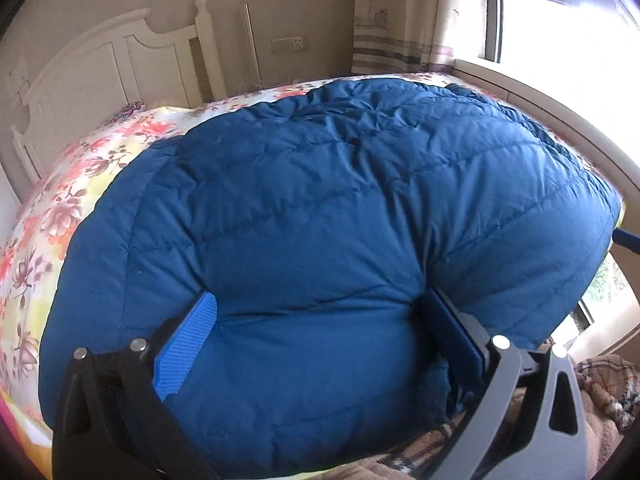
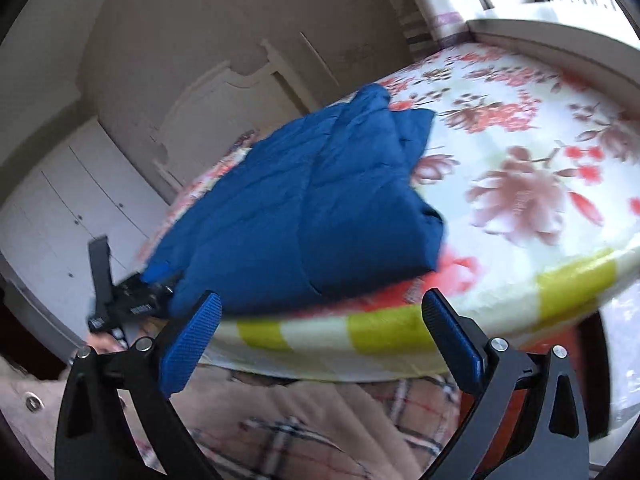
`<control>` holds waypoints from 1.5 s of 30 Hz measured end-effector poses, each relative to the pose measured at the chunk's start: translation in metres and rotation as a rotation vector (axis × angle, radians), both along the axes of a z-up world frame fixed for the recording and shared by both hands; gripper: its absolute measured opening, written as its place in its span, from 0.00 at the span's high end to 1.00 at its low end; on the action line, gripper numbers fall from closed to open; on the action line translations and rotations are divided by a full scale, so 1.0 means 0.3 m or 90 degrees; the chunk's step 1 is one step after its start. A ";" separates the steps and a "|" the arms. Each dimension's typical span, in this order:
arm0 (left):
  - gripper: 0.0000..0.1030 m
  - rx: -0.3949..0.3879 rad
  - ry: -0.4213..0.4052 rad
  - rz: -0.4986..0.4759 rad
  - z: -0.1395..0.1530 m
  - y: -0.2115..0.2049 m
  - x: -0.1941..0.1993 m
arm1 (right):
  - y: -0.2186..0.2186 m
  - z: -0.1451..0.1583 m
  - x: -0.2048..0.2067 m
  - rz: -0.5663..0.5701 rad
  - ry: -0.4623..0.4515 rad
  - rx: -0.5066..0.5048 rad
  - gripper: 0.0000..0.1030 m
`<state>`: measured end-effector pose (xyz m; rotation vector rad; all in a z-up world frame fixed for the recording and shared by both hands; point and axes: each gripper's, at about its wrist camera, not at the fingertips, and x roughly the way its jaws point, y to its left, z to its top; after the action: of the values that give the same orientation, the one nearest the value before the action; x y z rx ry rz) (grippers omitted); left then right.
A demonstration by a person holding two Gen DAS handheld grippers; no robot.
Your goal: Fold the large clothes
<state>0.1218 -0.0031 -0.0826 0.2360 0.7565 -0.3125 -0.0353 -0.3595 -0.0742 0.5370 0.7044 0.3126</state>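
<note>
**Blue padded coat on floral bed, left tongs gripping its near edge**

Bedroom with a white headboard (image 1: 100, 64), patterned curtain (image 1: 404, 16) and bright window (image 1: 560, 12) beyond the bed. Floral bedsheet (image 2: 520, 160) covers the mattress, yellow-striped along the near edge.

Blue quilted coat (image 1: 328, 200) lies on the sheet, bunched into a thick folded mass. In the right wrist view it sits toward the left part of the bed, near the front edge, layers stacked, floral sheet bare to its right.

Left gripper (image 1: 320, 320): jaws wide-set but filled with fabric, a puffy roll of the coat's near edge pressed between the two blue pads (image 1: 188, 344). Holding the coat. It also shows in the right wrist view as a dark frame at the coat's left corner.

Right gripper (image 2: 320, 336): jaws spread wide, nothing between them, off the bed's front edge, apart from the coat. Image is motion-blurred here.

Person's plaid beige clothing (image 2: 320, 432) shows below the right gripper, and at the lower right corner of the left wrist view. Part of a hand is visible by the left gripper's frame, too blurred for detail.

White wardrobe doors (image 2: 60, 208) stand left of the bed.
</note>
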 end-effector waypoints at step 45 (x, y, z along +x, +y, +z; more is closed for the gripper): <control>0.02 0.009 -0.048 -0.077 0.067 0.135 -0.244 | 0.558 0.413 0.300 -0.044 -0.315 -0.308 0.59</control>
<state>0.0487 0.0374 -0.0625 0.3052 0.6717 -0.4109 0.0547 -0.1922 0.0497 0.0137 0.2613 0.1880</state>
